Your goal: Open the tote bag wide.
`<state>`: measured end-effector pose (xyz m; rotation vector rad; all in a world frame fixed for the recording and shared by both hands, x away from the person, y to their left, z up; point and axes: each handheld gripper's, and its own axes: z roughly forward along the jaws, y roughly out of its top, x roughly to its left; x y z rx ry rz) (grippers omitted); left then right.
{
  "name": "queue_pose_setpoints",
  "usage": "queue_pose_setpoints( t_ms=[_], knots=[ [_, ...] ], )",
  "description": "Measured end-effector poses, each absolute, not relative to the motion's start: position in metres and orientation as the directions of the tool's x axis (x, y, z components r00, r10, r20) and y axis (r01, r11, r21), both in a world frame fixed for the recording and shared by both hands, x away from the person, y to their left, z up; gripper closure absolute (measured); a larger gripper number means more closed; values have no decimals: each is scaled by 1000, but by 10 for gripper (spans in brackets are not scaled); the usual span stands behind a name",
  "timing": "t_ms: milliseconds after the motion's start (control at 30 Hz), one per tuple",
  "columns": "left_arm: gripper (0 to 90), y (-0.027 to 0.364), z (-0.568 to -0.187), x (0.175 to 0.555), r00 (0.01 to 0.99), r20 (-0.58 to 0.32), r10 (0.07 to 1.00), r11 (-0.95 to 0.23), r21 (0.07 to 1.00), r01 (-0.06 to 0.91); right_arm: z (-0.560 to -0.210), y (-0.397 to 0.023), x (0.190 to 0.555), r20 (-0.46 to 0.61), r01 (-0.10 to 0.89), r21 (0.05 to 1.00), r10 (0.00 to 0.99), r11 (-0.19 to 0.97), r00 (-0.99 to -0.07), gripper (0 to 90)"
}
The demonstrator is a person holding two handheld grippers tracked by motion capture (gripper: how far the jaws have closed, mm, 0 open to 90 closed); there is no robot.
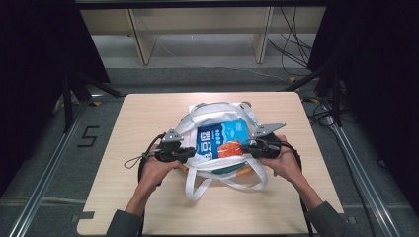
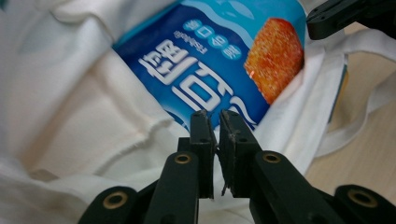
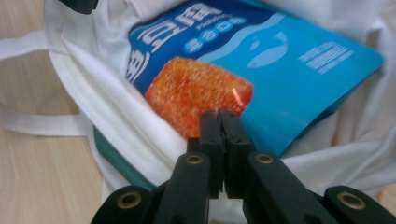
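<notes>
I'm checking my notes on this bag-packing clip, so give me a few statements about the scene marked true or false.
1. The white tote bag lies on the wooden table. True.
2. The packet in the bag's mouth is green. False: it is blue, with an orange square pictured on it.
3. The left gripper and right gripper are at opposite sides of the bag's opening. True.
4. The right gripper's jaws stand wide apart. False: in the right gripper view they are closed together.
5. The bag's handle straps hang off the table's far edge. False: they lie on the table toward the person.
</notes>
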<state>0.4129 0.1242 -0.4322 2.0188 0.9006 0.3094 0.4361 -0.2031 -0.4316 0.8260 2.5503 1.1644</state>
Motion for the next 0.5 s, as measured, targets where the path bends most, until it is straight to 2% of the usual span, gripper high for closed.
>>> queue_pose_setpoints(
  t_ms=[200, 233, 400, 500],
  knots=[
    [816, 145, -412, 432, 624, -122, 772, -232, 859, 456, -418, -214, 450, 19, 389, 793, 618, 470, -786, 895],
    [817, 150, -410, 436, 604, -96, 791, -245, 855, 457, -416, -217, 453, 13, 393, 793, 632, 465, -775, 895],
    [841, 153, -427, 464, 553, -71, 830, -278, 807, 521, -420, -226, 468, 0, 426, 781, 682, 457, -732, 900],
    [863, 158, -435, 477, 525, -15, 851, -328, 766, 553, -427, -226, 473, -22, 440, 760, 695, 478, -719, 900]
  ],
)
